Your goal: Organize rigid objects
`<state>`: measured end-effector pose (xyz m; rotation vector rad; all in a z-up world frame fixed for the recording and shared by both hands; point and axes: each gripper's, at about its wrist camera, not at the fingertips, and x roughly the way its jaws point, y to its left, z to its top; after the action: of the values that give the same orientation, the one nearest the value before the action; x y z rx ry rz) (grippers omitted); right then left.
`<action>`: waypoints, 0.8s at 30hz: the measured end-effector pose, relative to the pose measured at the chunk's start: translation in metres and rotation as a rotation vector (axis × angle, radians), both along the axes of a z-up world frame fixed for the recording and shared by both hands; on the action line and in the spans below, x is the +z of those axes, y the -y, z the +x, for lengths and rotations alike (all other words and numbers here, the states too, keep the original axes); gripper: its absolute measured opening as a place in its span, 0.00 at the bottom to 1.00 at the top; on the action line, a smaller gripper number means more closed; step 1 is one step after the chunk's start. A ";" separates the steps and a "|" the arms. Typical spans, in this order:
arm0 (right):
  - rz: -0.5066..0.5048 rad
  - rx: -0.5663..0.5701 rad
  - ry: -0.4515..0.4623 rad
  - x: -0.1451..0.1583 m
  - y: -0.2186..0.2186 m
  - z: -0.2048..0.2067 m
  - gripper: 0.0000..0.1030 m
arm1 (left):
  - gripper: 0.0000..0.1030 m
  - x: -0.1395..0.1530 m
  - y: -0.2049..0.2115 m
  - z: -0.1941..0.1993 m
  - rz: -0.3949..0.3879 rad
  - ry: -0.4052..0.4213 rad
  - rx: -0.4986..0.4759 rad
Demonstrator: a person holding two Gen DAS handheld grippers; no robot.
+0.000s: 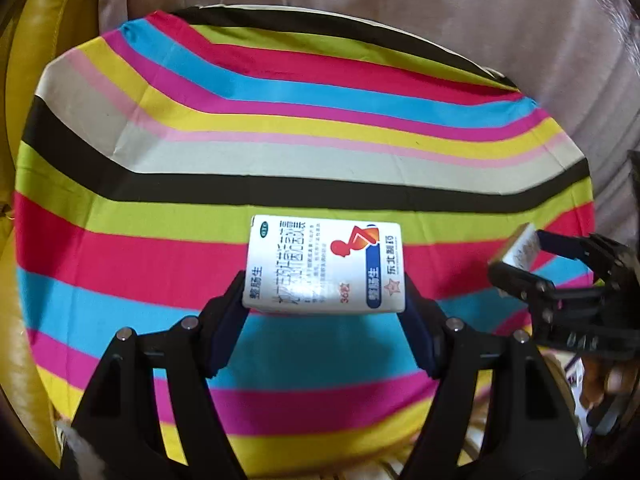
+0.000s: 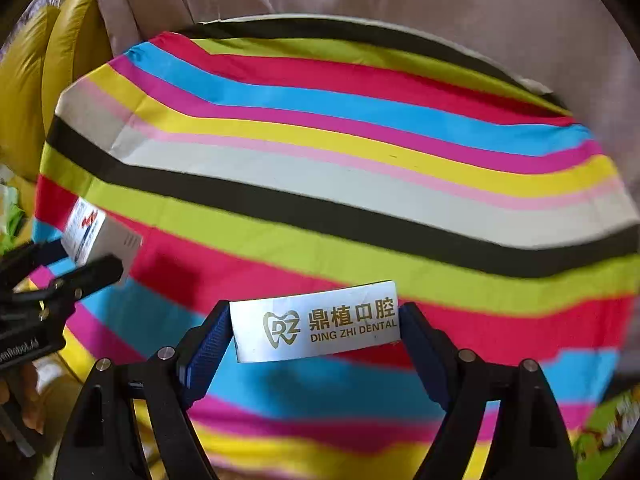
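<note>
striped cloth (image 1: 280, 152) | yellow cushion (image 1: 36, 52) at left | grey-pink fabric (image 1: 440, 8) behind

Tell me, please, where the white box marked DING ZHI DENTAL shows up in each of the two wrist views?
Left wrist view: the dental box is at the right edge, seen end-on and blurred, held in the right gripper.
Right wrist view: it sits low in the centre, label facing the camera, clamped between that gripper's blue pads.
Shared landmark: the black stripe of the striped cloth, which runs just beyond the box in both views.

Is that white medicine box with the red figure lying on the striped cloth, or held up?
Held up. The medicine box sits clamped between the left tongs' pads; in the right view it hangs above the striped cloth.
</note>
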<state>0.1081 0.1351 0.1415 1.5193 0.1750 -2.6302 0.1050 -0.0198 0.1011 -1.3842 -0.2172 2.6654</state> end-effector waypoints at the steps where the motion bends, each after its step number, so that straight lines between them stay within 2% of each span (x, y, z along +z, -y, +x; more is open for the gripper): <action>1: 0.004 -0.014 -0.012 -0.002 0.001 0.009 0.81 | 0.71 0.001 -0.001 0.006 -0.013 -0.002 0.002; 4: -0.016 -0.070 -0.042 0.005 -0.005 0.028 0.81 | 0.71 0.000 -0.002 0.016 -0.039 -0.003 0.026; 7: -0.048 -0.092 -0.064 -0.002 -0.013 0.034 0.81 | 0.71 -0.002 0.000 0.023 -0.081 -0.012 0.071; 9: -0.001 -0.096 -0.063 -0.012 -0.012 0.035 0.81 | 0.71 -0.004 0.003 0.025 -0.099 -0.016 0.089; 12: 0.015 -0.100 -0.033 -0.031 -0.006 0.031 0.81 | 0.71 -0.009 0.003 0.021 -0.115 -0.009 0.100; 18: -0.003 -0.127 0.009 -0.044 -0.014 0.021 0.81 | 0.71 -0.024 -0.007 0.013 -0.145 0.024 0.065; 20: 0.032 -0.148 0.007 -0.048 -0.016 0.013 0.81 | 0.71 -0.028 -0.008 0.011 -0.145 0.037 0.063; 24: 0.006 -0.169 0.045 -0.064 -0.021 0.011 0.81 | 0.71 -0.037 -0.010 0.010 -0.150 0.056 0.054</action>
<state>0.1188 0.1564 0.0778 1.6622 0.0523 -2.7213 0.1146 -0.0101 0.0643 -1.5180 -0.0617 2.7391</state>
